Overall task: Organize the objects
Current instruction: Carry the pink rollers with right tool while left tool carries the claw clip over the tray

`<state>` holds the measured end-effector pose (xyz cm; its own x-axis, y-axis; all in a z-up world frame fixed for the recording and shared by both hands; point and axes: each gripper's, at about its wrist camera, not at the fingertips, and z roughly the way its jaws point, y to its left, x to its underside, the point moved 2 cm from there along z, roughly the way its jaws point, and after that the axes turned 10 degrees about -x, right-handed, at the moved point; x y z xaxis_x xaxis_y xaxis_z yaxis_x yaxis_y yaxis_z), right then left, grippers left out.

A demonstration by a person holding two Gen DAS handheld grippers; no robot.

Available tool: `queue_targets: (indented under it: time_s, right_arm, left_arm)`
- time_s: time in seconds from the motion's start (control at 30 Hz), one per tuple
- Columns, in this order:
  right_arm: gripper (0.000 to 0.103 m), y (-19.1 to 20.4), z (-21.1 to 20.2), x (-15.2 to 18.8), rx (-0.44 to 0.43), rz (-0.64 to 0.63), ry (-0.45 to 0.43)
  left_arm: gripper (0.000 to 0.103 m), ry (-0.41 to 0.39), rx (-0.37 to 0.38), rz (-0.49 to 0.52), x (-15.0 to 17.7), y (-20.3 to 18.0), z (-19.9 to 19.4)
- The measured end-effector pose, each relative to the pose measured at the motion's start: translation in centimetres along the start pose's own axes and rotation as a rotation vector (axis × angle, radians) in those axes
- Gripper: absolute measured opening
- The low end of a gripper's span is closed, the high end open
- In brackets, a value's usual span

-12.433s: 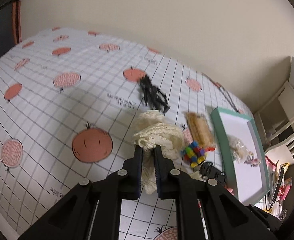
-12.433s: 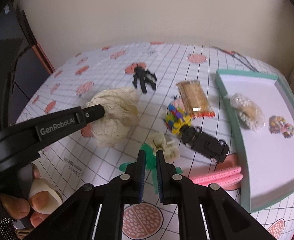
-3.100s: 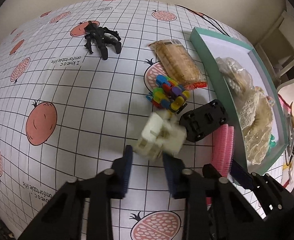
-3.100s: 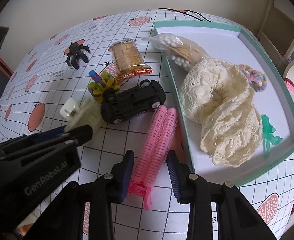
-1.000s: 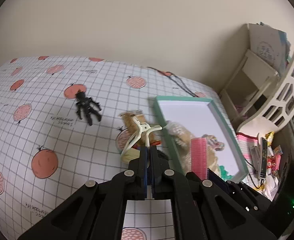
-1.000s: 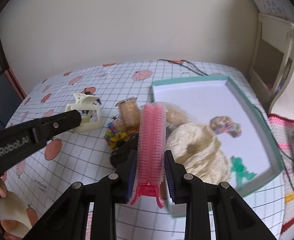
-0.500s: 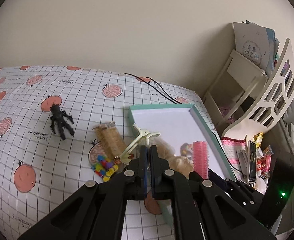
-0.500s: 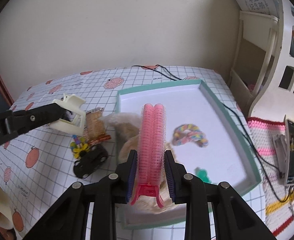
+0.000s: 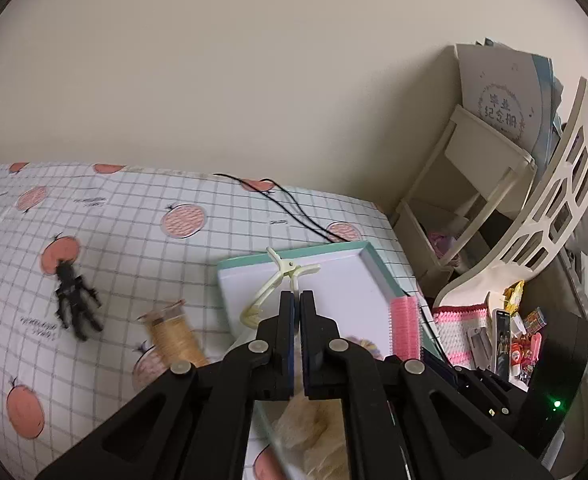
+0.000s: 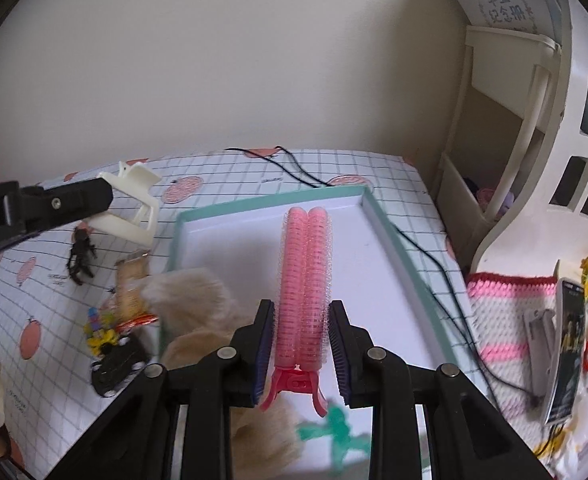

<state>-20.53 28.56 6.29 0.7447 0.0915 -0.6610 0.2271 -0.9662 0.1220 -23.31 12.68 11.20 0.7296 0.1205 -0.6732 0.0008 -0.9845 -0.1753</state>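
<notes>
My left gripper (image 9: pixel 297 300) pinches a cream hair claw (image 9: pixel 281 280), my right gripper (image 10: pixel 301 320) clamps a pink roller clip (image 10: pixel 304 276), both above the teal tray (image 10: pixel 386 232).

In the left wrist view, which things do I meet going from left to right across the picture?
Black spider toy → wrapped snack bar → cream hair claw clip held in the left gripper → pink hair roller clip → phone.

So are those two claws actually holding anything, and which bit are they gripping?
Yes. The left claw pinches the cream hair clip by its handle end. The right claw squeezes the pink roller clip across its rollers, near the hinged end.
</notes>
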Motion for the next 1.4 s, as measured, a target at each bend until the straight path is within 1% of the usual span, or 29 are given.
queue_targets:
  time_s: [0.13, 0.3, 0.6, 0.77, 0.87, 1.03, 1.4]
  right_arm:
    - [0.029, -1.9, 0.8, -0.5, 0.024, 0.002, 0.008]
    - [0.029, -4.3, 2.1, -0.5, 0.057, 0.027, 0.035]
    - [0.029, -6.8, 4.4, 0.1, 0.077, 0.045, 0.084]
    - [0.029, -7.0, 5.5, 0.3, 0.072, 0.035, 0.112]
    - [0.029, -7.0, 6.0, 0.6, 0.067, 0.041, 0.124]
    - [0.029, -7.2, 6.3, 0.9, 0.065, 0.056, 0.136]
    - [0.03, -6.3, 5.9, 1.2, 0.048, 0.045, 0.152]
  left_arm:
    - [0.002, -0.022, 0.014, 0.041, -0.5, -1.6, 1.5]
    - [0.002, 0.005, 0.032, 0.054, -0.2, -2.8, 3.4]
    - [0.002, 0.038, 0.054, 0.093, 0.3, -4.8, 6.3]
    - [0.002, 0.074, 0.058, 0.082, 1.0, -4.8, 7.7]
    - [0.002, 0.097, 0.046, 0.087, 1.6, -4.5, 8.4]
    - [0.002, 0.149, 0.04, 0.067, 2.6, -4.0, 9.5]
    - [0.002, 0.166, 0.032, 0.073, 3.2, -4.3, 9.1]
